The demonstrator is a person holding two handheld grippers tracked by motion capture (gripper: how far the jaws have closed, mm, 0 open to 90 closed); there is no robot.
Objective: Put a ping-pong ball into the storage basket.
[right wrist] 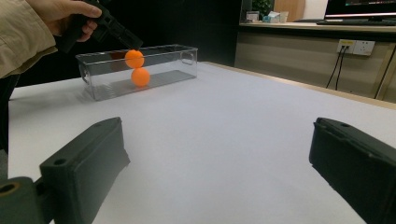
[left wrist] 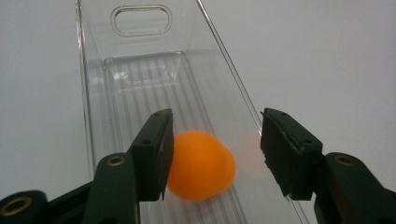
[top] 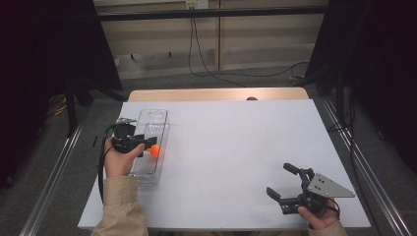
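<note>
An orange ball (left wrist: 201, 165) sits blurred between the jaws of my left gripper (left wrist: 217, 140), over a clear plastic bin (left wrist: 140, 70). The left pad is against the ball; a gap separates the ball from the right pad. In the high view the left gripper (top: 153, 146) reaches over the bin (top: 156, 116) at the table's left, the ball (top: 155, 151) at its tips. The right gripper view has the ball (right wrist: 134, 58) at rim height and a second orange round shape (right wrist: 140, 77) below it; ball or reflection, I cannot tell. My right gripper (top: 278, 178) stands open and empty at the front right.
A white sheet (top: 236, 147) covers the table, with bare room between the bin and the right gripper. A wooden strip (top: 216, 94) runs along the table's far edge. Metal rails (top: 359, 162) flank both sides, and cables lie on the floor beyond.
</note>
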